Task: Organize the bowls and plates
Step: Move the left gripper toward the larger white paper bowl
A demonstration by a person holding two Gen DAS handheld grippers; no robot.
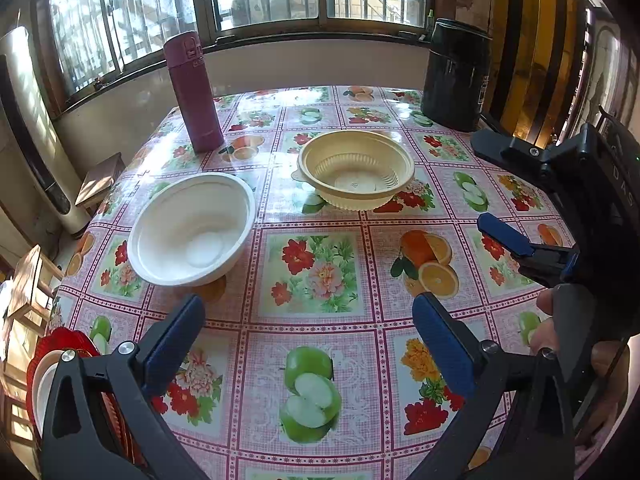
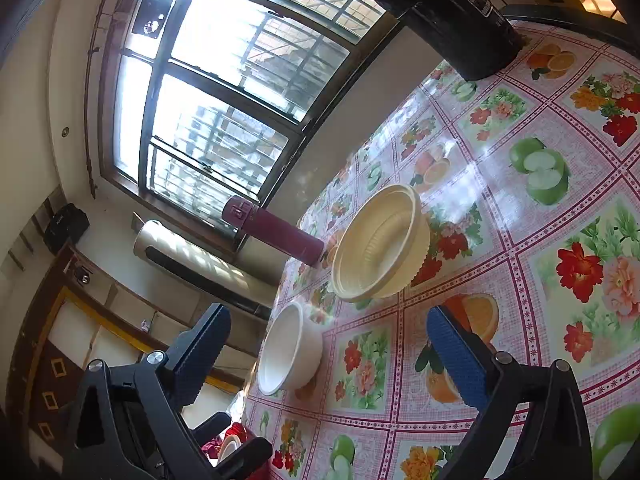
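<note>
Both your grippers hang open and empty: the left gripper just short of the white bowl, the right gripper tilted. The cream bowl sits beyond. Likely next: grip a rim to stack. Red plates are mostly hidden.

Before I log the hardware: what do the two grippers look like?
Both match: the left gripper and right gripper have black angular plastic frames, silver pivot bolts and blue ribbed finger pads. The right one's body bears white lettering. No cables or sleeves show.
</note>
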